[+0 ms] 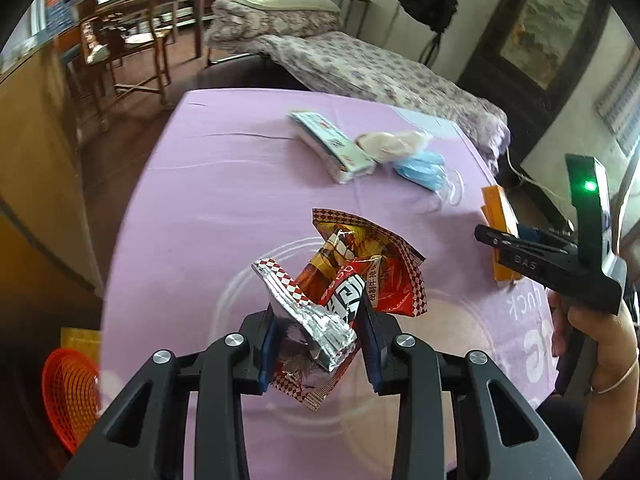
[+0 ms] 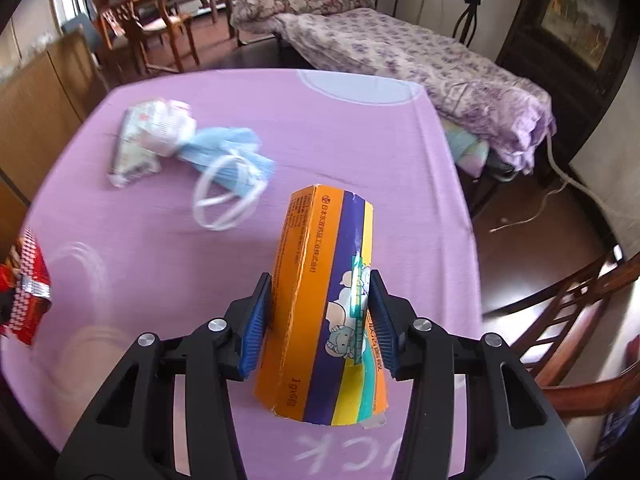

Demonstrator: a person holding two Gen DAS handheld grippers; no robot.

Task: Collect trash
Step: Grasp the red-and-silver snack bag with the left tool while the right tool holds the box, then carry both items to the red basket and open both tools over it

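My left gripper (image 1: 318, 344) is shut on a crumpled red and silver snack wrapper (image 1: 352, 276) and holds it above the purple tablecloth (image 1: 224, 184). My right gripper (image 2: 320, 320) is shut on an orange, purple and yellow carton (image 2: 324, 300), held above the table; the right gripper and its carton (image 1: 498, 216) also show at the right of the left wrist view. On the cloth lie a white and teal tissue pack (image 1: 332, 144), a crumpled white plastic bag (image 1: 394, 142) and a blue face mask (image 1: 424, 170). The wrapper's edge (image 2: 24, 292) shows at the left of the right wrist view.
An orange mesh basket (image 1: 70, 396) stands on the floor left of the table. A bed with a floral quilt (image 2: 420, 52) lies behind the table. Wooden chairs (image 2: 140, 20) stand at the back left, another chair (image 2: 568, 320) at the right.
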